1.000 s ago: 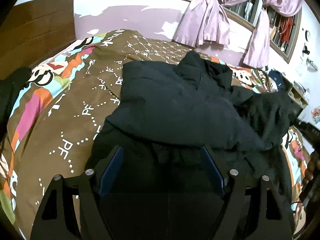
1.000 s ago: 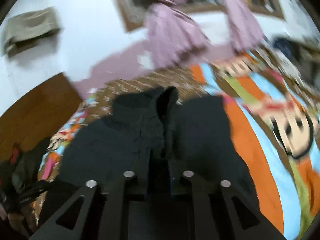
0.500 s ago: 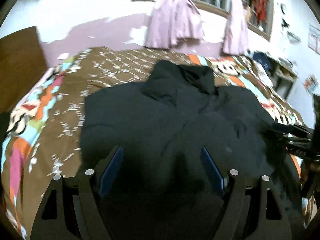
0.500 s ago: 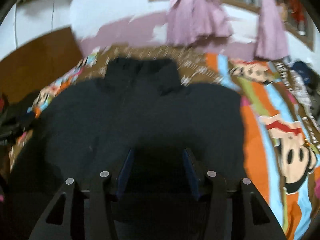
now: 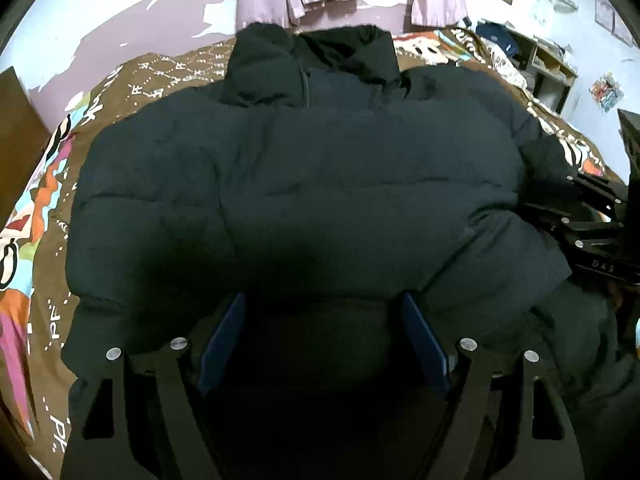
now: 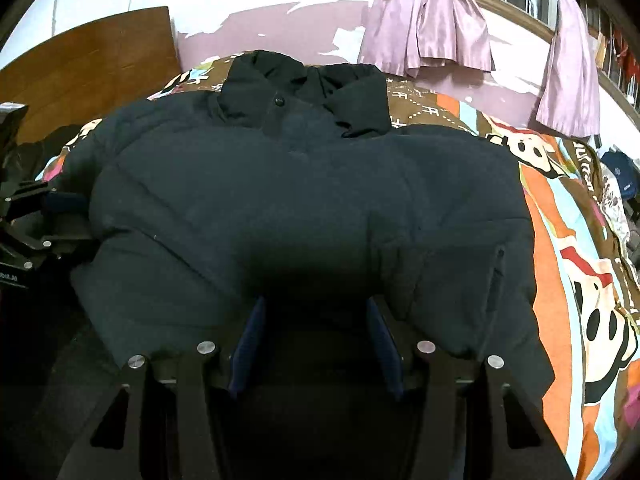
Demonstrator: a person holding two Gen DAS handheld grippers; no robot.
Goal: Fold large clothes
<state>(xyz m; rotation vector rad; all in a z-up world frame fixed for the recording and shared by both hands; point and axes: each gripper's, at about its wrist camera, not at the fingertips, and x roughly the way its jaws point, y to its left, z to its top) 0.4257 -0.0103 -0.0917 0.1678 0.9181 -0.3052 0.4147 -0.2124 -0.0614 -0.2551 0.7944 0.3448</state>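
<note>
A large black puffer jacket lies spread on the bed, collar at the far end. It fills the right wrist view too. My left gripper is open, its blue-padded fingers pressed against the jacket's near hem on the left part. My right gripper is open at the near hem on the right part. The right gripper shows at the right edge of the left wrist view; the left gripper shows at the left edge of the right wrist view.
The bed has a brown and multicolour cartoon bedspread. A wooden headboard stands at the left. Pink curtains hang on the far wall. A shelf with clutter stands at the far right.
The jacket went from bunched to spread flat with the collar far. My right gripper opened from shut. Both grippers dropped to the near hem.
</note>
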